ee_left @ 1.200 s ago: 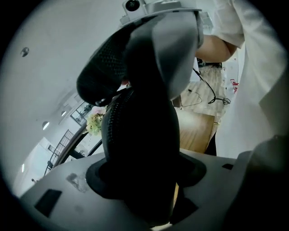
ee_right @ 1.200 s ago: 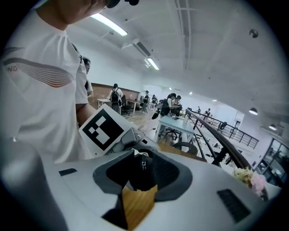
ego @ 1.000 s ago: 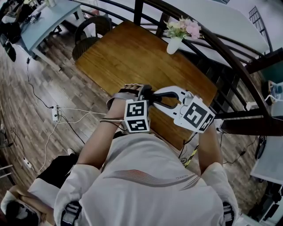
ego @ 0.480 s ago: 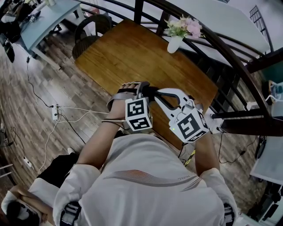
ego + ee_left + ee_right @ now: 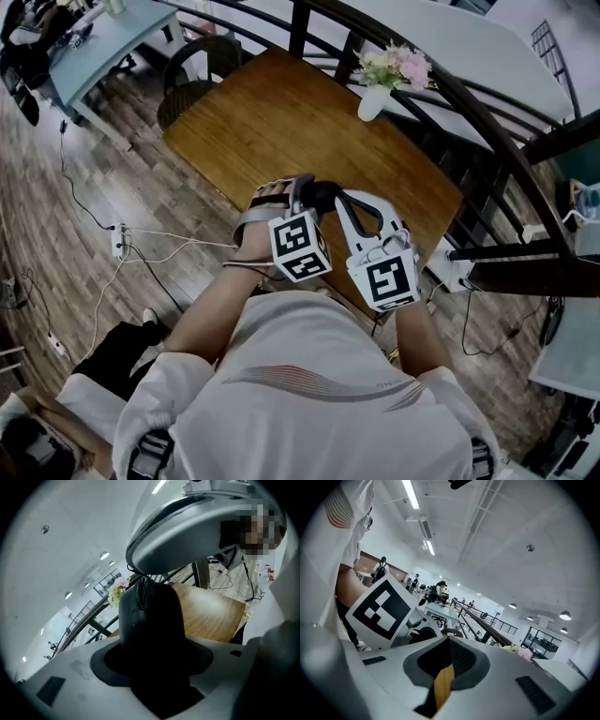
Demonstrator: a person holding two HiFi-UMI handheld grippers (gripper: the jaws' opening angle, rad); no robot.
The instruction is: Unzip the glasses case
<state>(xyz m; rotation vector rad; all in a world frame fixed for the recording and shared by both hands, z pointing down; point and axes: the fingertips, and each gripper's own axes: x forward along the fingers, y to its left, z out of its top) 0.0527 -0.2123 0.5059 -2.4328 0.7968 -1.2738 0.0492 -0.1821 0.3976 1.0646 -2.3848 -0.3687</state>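
Observation:
A black glasses case (image 5: 319, 194) is held in the air over the near edge of the wooden table (image 5: 262, 122). My left gripper (image 5: 298, 202) is shut on its lower part. In the left gripper view the case (image 5: 150, 620) stands up between the jaws, its zip (image 5: 140, 592) running over the top. My right gripper (image 5: 333, 195) reaches the case's top from the right and its body (image 5: 187, 531) looms right above the zip. Its jaws (image 5: 449, 644) have just closed and meet. Whether the zip pull is pinched between them is hidden.
A white vase of pink flowers (image 5: 375, 89) stands at the table's far edge. A dark railing (image 5: 469, 103) runs behind it. A round chair (image 5: 202, 61) sits at the table's left end. A power strip with cables (image 5: 119, 242) lies on the floor.
The right gripper's marker cube has swung down and left towards the body while its tip stayed at the case. The left gripper and case have barely shifted.

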